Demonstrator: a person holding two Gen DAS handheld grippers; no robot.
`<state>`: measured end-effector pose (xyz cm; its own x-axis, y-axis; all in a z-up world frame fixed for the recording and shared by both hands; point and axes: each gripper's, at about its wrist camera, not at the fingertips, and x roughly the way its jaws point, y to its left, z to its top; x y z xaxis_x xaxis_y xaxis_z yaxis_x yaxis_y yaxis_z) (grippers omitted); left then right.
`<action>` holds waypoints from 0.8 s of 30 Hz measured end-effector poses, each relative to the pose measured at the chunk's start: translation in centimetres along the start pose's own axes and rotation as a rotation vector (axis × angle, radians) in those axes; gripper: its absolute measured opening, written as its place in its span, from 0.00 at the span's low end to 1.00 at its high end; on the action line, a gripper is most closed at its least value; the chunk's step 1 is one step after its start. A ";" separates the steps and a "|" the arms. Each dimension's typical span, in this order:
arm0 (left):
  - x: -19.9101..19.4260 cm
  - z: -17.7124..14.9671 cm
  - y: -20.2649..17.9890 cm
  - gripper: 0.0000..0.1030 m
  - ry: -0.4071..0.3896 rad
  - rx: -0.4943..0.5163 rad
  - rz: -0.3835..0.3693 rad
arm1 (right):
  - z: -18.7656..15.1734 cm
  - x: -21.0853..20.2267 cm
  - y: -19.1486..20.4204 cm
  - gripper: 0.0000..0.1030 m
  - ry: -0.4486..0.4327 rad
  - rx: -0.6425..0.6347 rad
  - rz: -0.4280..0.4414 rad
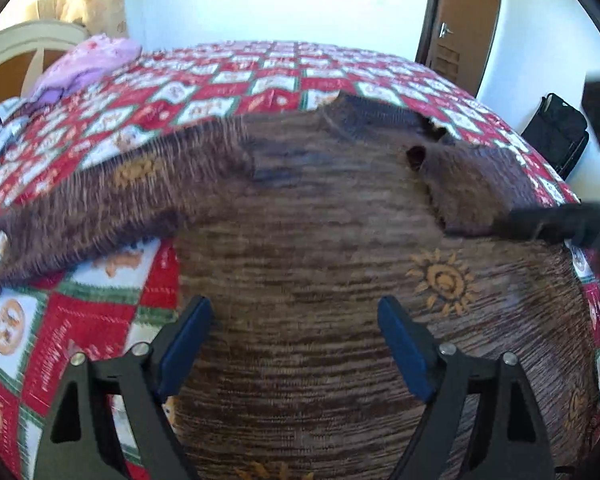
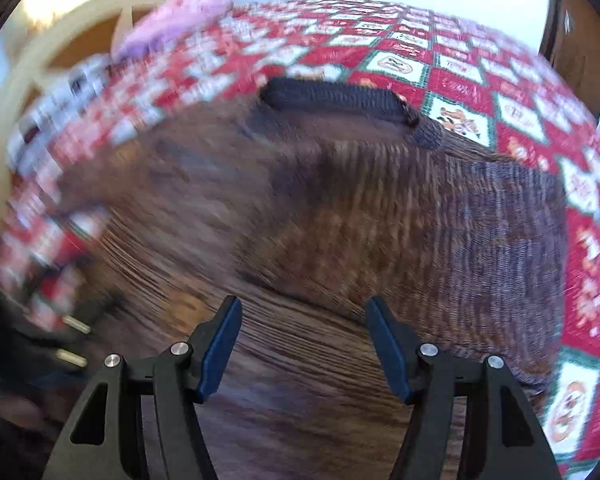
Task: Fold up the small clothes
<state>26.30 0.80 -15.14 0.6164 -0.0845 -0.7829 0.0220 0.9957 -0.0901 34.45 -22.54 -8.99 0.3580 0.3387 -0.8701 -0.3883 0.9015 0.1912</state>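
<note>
A brown knit sweater [image 1: 320,260] with orange sun motifs lies flat on the bed. Its dark ribbed collar [image 1: 364,116] points away from me. One sleeve [image 1: 80,216] stretches out to the left over the quilt. The other sleeve [image 1: 472,188] is folded inward onto the body. My left gripper [image 1: 296,312] hovers over the sweater's body, open, with nothing between its blue pads. My right gripper [image 2: 302,312] is open too, above the body near the folded sleeve [image 2: 500,240], and its view is motion-blurred. A dark blurred shape [image 1: 548,224] at the right edge of the left wrist view touches that sleeve.
A red, green and white patchwork quilt [image 1: 228,76] covers the bed. A pink bundle [image 1: 92,64] lies at the far left by a cream headboard [image 1: 20,44]. A brown door [image 1: 460,20] and a black bag [image 1: 556,132] stand beyond the bed's right side.
</note>
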 end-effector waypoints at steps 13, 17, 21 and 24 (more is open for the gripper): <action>-0.2 -0.8 -0.4 0.88 -0.030 0.011 -0.007 | 8.1 3.9 3.6 0.63 -0.032 -0.092 -0.270; -0.2 -0.8 -0.3 0.89 -0.035 0.000 -0.020 | 8.5 7.6 3.7 0.34 0.042 -0.162 -0.443; -0.4 -0.9 0.1 0.89 -0.045 -0.015 -0.042 | 9.9 4.2 0.7 0.34 -0.181 0.053 -0.408; -0.5 -0.9 0.4 0.89 -0.051 -0.031 -0.061 | 9.7 2.8 0.0 0.34 -0.229 0.089 -0.259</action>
<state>25.26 1.19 -15.38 0.6539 -0.1426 -0.7430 0.0371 0.9869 -0.1567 43.73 -18.99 -7.06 0.6201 0.1386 -0.7721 -0.1876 0.9819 0.0256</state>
